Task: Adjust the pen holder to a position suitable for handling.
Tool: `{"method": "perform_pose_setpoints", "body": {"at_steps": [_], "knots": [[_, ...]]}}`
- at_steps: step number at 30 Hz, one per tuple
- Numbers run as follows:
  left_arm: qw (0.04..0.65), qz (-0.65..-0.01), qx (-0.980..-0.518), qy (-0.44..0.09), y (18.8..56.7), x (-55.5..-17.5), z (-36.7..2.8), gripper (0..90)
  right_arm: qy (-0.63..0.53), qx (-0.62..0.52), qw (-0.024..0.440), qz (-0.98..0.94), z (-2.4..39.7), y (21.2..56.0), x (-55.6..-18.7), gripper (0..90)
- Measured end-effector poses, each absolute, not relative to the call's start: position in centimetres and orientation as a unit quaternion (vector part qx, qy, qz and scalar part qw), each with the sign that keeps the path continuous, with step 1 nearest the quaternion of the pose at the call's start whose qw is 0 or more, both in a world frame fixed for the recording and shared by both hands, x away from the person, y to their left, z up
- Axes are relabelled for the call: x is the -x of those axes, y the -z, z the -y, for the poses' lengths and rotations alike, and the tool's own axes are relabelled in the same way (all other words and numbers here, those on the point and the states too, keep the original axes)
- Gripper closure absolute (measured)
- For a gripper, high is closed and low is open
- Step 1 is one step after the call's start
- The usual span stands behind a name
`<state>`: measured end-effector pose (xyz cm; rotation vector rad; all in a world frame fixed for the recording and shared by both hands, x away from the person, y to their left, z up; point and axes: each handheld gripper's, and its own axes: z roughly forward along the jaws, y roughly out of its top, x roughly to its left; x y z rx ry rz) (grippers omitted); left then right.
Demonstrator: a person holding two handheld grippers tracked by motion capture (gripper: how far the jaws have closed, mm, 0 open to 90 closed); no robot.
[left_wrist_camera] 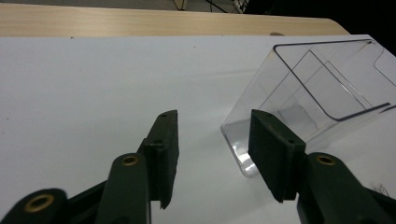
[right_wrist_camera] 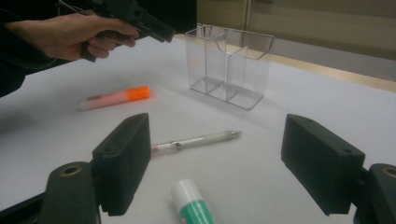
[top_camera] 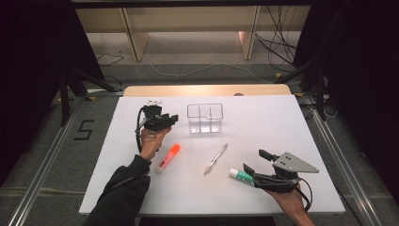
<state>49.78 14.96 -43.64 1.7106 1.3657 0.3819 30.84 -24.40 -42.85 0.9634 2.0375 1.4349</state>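
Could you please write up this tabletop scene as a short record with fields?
surface: white table
container: clear divided holder, upright, nothing visible in it
loose items: orange highlighter, pen, green-and-white tube, all lying flat
left gripper: open, nothing between the jaws, raised beside the holder
right gripper: open, low over the table, tube just in front of its jaws

Beside the clear holder (top_camera: 204,118), on a white table (top_camera: 263,122), lie an orange-capped pink marker (top_camera: 168,158), a white pen (top_camera: 215,159) and a green-and-white glue stick (top_camera: 241,175). Both grippers (top_camera: 165,120) (top_camera: 256,160) are black, the right's plate grey.
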Motion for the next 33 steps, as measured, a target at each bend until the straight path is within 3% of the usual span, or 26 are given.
{"method": "perform_pose_setpoints", "body": {"at_steps": [20, 33], "knots": [[0.429, -0.534, -0.713, -0.146, 42.0, -47.6, -16.6, 33.5, -0.52, -0.351, 0.232, -0.743, 24.3, 42.8, -30.9, 25.0], [0.426, -0.523, -0.725, -0.139, 41.2, -46.0, -17.0, 30.0, -0.522, -0.349, 0.23, -0.744, 24.2, 42.8, -31.0, 25.1]]}}
